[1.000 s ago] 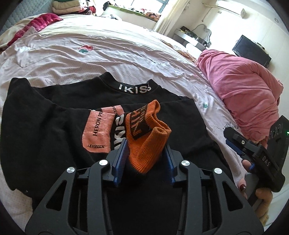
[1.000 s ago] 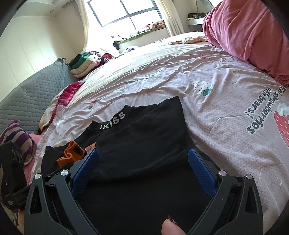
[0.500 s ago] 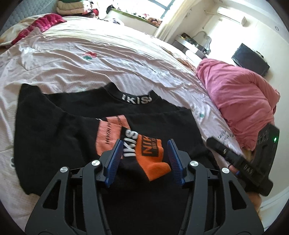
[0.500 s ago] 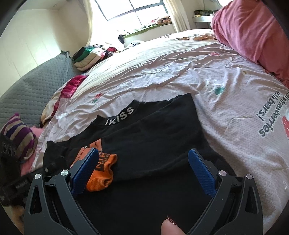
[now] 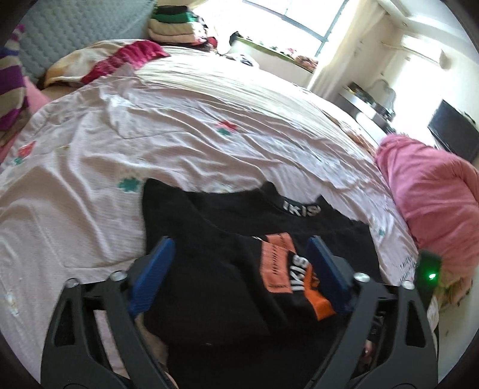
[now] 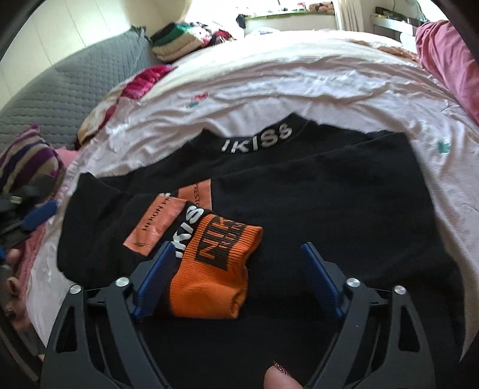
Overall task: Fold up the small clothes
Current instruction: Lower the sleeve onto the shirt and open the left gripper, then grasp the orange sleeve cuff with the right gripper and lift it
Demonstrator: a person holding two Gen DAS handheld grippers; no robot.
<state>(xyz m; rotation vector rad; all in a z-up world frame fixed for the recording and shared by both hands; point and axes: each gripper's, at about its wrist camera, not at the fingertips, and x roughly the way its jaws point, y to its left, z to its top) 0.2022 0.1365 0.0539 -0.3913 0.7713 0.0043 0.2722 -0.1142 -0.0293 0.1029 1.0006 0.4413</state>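
A black top (image 5: 227, 299) with a white-lettered collar (image 6: 257, 137) lies flat on the bed, one sleeve folded across its front. The sleeve's orange ribbed cuff (image 6: 215, 269) rests on the black cloth. My left gripper (image 5: 239, 260) hovers over the top with its jaws opening wide and gripping nothing; the cuff (image 5: 321, 302) lies by its right pad. My right gripper (image 6: 238, 269) straddles the cuff with its jaws closing. Its left pad is at the cuff's edge, while its right pad stands well clear over black cloth.
The pale pink printed sheet (image 5: 149, 134) covers the bed around the top. A pink quilt (image 5: 434, 194) is heaped at the right, folded clothes (image 5: 173, 27) are stacked at the far end, and a striped pillow (image 6: 27, 161) lies at the left. A thumb (image 6: 278, 377) shows behind the right gripper.
The left gripper let go of the orange cuff, opened wide and drew back to the left. The cuff now lies on the top. The right gripper came over the cuff and its jaws narrowed.
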